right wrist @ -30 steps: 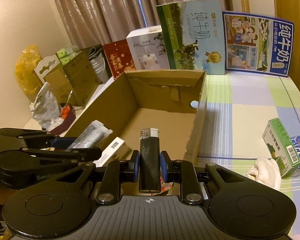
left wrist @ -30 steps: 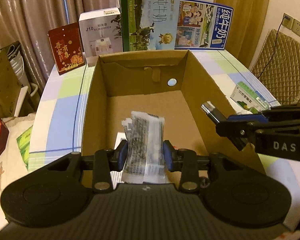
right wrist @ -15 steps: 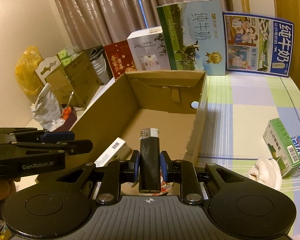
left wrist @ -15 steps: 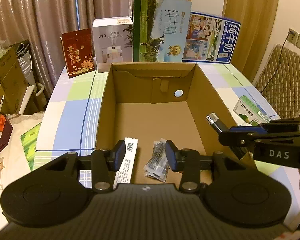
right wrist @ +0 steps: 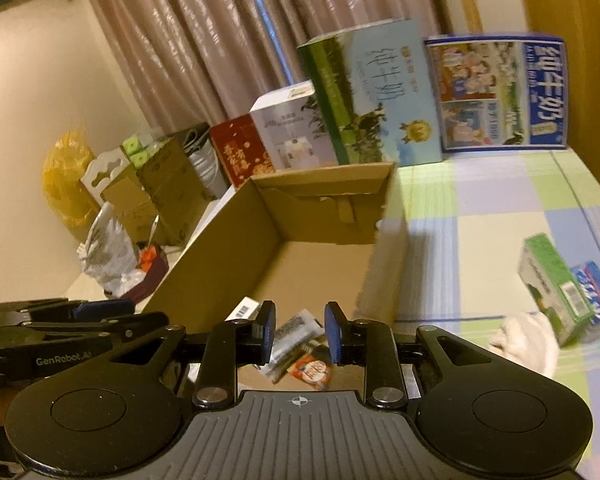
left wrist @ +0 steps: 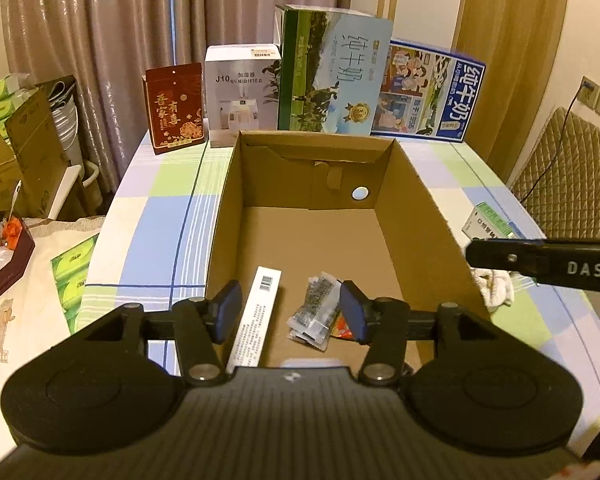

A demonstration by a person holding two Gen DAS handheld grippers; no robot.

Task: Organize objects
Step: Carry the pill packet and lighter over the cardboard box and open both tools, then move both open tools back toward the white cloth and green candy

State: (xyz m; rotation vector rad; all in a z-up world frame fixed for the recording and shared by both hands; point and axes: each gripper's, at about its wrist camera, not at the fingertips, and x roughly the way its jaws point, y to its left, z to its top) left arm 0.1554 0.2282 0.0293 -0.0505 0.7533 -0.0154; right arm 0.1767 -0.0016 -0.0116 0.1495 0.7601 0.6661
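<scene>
An open cardboard box [left wrist: 420, 208] stands lengthwise on the checked tablecloth. At its near end lie a long white carton with a barcode [left wrist: 260, 312], a clear packet with dark print [left wrist: 318, 308] and a small red packet [left wrist: 342, 330]. My left gripper [left wrist: 291, 306] hovers open over them, holding nothing. My right gripper [right wrist: 300, 322] is open too, above the clear packet [right wrist: 294, 334] and the red packet [right wrist: 312, 370]; that view is blurred. The black lighter is not visible in either view. From the left wrist view, the right gripper [left wrist: 540, 266] sits beyond the box's right wall.
Right of the box lie a green carton [right wrist: 552, 284], a blue packet [right wrist: 596, 284] and a white cloth [right wrist: 528, 340]. Two milk cases [left wrist: 332, 72], a humidifier box [left wrist: 242, 88] and a red box [left wrist: 176, 108] stand along the table's far edge. A padded chair [left wrist: 572, 168] is at right.
My left gripper dropped the clear packet into the box and drew back. My right gripper opened and no longer holds the black lighter; it also swung, blurring its view.
</scene>
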